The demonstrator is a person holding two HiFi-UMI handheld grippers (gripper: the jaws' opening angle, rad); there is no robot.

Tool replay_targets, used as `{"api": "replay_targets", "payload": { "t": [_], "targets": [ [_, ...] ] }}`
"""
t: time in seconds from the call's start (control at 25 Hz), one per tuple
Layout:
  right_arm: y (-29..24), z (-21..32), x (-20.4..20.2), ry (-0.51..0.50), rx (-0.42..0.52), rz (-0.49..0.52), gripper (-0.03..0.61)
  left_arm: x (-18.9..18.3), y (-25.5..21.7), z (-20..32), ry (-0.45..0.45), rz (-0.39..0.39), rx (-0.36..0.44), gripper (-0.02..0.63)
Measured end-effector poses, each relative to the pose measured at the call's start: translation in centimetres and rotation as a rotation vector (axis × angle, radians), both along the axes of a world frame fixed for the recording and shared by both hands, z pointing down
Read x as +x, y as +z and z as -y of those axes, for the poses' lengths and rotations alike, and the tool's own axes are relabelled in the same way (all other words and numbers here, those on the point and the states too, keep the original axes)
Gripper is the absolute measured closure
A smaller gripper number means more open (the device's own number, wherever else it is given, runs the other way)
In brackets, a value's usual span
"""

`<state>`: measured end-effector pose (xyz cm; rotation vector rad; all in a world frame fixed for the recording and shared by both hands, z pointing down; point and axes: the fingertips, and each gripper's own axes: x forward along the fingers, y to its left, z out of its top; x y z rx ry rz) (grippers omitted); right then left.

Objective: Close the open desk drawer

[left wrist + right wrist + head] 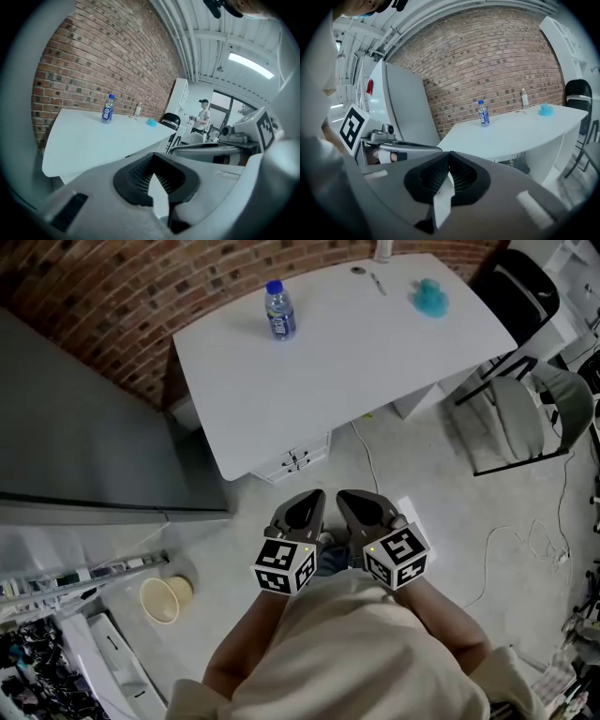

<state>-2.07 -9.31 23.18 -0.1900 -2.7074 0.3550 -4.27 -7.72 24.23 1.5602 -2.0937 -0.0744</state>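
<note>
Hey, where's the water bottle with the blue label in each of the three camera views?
Head view: the water bottle stands upper centre-left, near the far edge of the white desk.
Left gripper view: left of centre, on the desk before the brick wall.
Right gripper view: right of centre, again before the wall.
Shared landmark: the blue object on the same desk, to the bottle's right in every view.

We count one desk (375, 362), one drawer unit (295, 461), one water bottle (279, 310), one small blue object (430, 298), one beige cup (166, 599) and two chairs (518, 292).
</note>
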Motion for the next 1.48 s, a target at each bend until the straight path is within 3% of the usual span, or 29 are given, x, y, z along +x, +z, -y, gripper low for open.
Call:
{"api": "replay_targets", "payload": {
  "t": [0.68, 1.12, 1.48],
  "targets": [
    [-4.7, -2.0, 0.1, -0.083, 0.022, 0.122, 0.577, 0.2, -3.3, -2.1, -0.041, 0.093, 0.028, 0.617],
    [-3.5, -3.6, 0.7, -0.126, 0.016, 0.09, 0.577, 1.3, -2.3, -2.4, -0.019, 0.062, 0.012, 0.617],
    [-3.2, -2.5, 1.4, -0.091, 0.013, 0.084, 0.577, 2.2, -1.8, -1.4, 0.012, 0.049, 0.001, 0.617]
  ]
}}
